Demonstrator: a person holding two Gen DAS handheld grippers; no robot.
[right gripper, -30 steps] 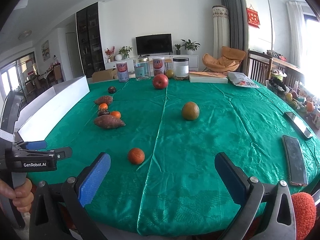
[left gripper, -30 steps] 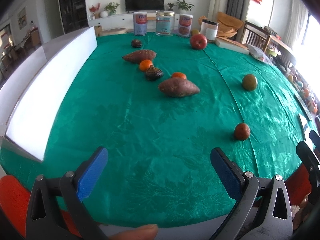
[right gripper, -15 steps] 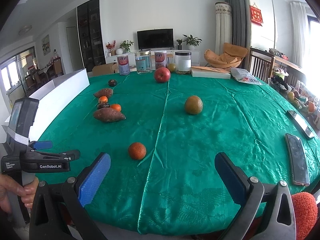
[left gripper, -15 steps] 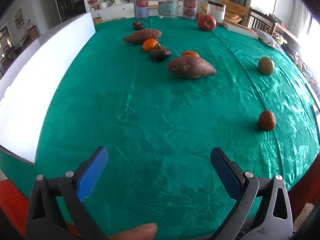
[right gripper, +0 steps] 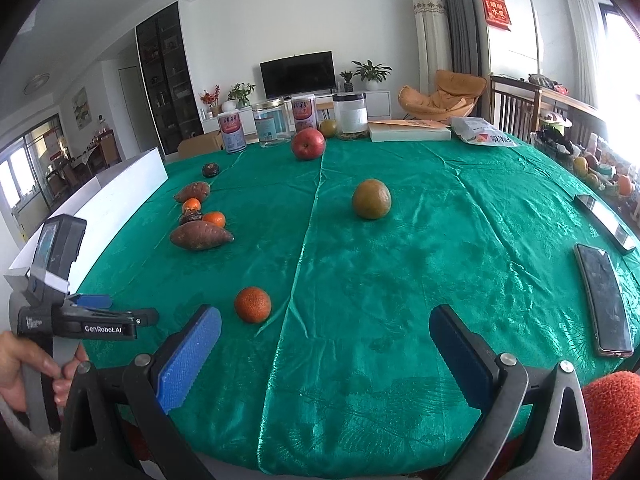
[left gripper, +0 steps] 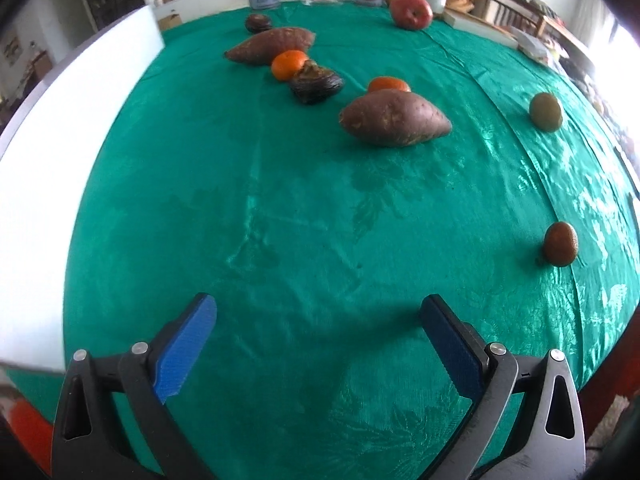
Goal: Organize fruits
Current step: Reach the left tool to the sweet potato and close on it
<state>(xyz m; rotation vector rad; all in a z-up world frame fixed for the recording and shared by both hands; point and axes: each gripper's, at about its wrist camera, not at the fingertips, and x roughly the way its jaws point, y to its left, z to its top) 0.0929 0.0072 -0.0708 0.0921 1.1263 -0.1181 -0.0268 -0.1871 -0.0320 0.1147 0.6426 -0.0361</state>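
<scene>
Your left gripper (left gripper: 318, 312) hangs over the shiny green tablecloth (left gripper: 280, 216) with its blue-padded jaws spread wide, nothing between them. Your right gripper (right gripper: 325, 326) is spread the same, empty.

Landmark: the large reddish-brown sweet potato (left gripper: 394, 118). Just behind it, touching or nearly so, sits a small orange tangerine (left gripper: 389, 84). Left of that, a dark wrinkled fruit (left gripper: 316, 86) touches a second tangerine (left gripper: 289, 65), with a longer sweet potato (left gripper: 270, 45) beyond. Well right of the landmark lies a round greenish-brown fruit (left gripper: 545, 112); nearer you on that side, a rough orange-brown fruit (left gripper: 560, 249). Far behind stands a red apple (left gripper: 411, 12). A white box wall (left gripper: 52, 168) runs along the left.
</scene>
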